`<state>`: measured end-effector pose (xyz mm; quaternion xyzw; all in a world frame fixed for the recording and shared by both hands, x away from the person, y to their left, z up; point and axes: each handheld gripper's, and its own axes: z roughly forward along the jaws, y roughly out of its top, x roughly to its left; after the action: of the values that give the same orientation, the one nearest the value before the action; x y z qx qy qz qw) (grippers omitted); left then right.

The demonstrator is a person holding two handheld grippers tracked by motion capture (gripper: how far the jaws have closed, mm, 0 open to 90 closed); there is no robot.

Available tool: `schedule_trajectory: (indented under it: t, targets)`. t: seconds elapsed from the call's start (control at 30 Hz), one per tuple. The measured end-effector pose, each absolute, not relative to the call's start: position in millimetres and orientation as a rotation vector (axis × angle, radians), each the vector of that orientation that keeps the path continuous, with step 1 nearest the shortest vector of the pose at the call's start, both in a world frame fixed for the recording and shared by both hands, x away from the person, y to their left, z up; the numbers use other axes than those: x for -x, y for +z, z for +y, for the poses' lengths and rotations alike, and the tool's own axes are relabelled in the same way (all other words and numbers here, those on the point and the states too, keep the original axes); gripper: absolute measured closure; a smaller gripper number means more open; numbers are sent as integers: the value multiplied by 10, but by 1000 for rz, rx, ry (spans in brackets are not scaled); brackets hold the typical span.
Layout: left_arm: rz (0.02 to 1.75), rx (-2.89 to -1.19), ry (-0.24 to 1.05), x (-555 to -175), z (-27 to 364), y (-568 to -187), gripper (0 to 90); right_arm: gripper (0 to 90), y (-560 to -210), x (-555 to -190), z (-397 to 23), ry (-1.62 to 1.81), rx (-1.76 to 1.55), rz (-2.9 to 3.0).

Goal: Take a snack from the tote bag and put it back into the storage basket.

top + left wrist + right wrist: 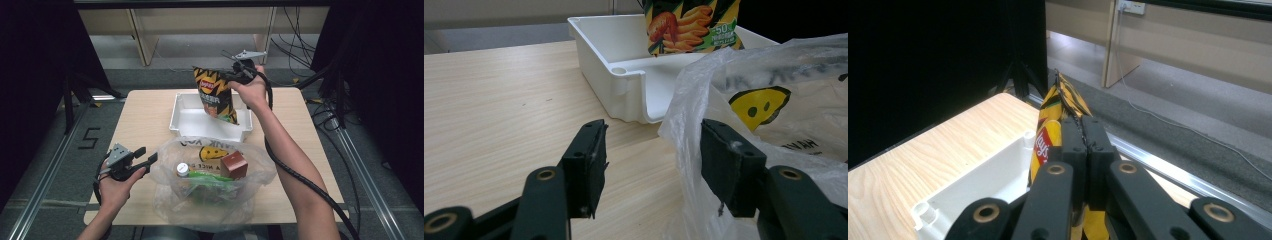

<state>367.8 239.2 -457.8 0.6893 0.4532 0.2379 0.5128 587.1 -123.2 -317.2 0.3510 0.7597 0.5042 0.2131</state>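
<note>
A yellow and black chip bag [216,95] hangs over the white tray [185,122], held by its top edge in my right gripper [234,75], which is shut on it. The same chip bag [1049,137] shows pinched between the black jaws in the right gripper view, and its lower end [691,25] hangs above the tray [624,60] in the left gripper view. My left gripper [145,156] is open beside the left edge of a clear plastic bag [210,180]. The plastic bag [774,125] has a yellow smiley print and lies against the right fingertip [729,165].
Inside the plastic bag lie a brown box [234,165], a white-capped bottle [182,170] and green packaging [210,181]. The wooden table [145,115] has bare room left of the tray. Cables [300,60] trail on the floor at the back right.
</note>
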Motion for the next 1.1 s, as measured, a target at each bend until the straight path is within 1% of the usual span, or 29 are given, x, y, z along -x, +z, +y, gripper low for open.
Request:
schedule_trajectory:
  t: [0.73, 1.1]
  targets:
    - [1090, -1651, 567, -3682, 2396, -4584, 446, 900, -3246, -5982, -1139, 1397, -993, 2131]
    - [1090, -1650, 567, -3681, 2395, -4585, 445, 900, -3354, -6055, -1137, 1384, -1008, 2147]
